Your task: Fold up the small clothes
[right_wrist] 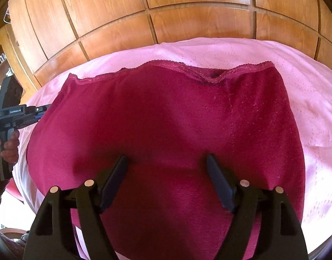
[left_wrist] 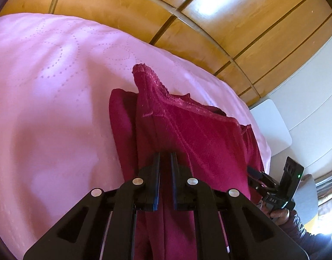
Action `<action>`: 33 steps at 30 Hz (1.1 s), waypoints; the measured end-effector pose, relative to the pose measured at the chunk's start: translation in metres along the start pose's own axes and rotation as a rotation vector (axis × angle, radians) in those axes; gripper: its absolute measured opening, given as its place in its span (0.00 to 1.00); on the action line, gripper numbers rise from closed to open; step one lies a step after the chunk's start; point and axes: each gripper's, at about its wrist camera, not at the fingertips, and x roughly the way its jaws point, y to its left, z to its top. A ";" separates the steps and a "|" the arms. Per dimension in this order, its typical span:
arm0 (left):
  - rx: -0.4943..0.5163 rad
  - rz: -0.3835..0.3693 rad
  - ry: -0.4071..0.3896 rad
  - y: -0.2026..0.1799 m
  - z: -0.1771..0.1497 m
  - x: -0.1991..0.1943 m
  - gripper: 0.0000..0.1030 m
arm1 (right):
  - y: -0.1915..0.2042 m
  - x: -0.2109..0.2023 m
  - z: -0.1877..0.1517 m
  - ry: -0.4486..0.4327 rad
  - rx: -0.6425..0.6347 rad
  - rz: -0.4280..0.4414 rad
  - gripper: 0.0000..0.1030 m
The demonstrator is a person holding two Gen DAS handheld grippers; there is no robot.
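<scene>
Mid-fold: left gripper [left_wrist: 165, 158] clamped on briefs [right_wrist: 166, 130] edge, lifting over. Right gripper [right_wrist: 167, 162] wide, empty, above cloth. Next: lay flap across, release.

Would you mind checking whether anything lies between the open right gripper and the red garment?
Nothing visible does. The right gripper stands open directly over the red garment on the pink sheet, with only bare cloth between its fingers.
</scene>
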 end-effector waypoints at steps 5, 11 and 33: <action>0.066 0.060 -0.005 -0.010 0.003 0.005 0.06 | 0.001 0.000 0.000 -0.006 0.004 -0.003 0.75; 0.073 0.185 -0.106 -0.012 -0.012 -0.010 0.00 | 0.003 0.000 -0.001 -0.017 0.007 -0.008 0.75; 0.315 0.431 -0.187 -0.096 -0.014 -0.009 0.01 | 0.000 -0.022 0.023 -0.022 0.009 -0.028 0.75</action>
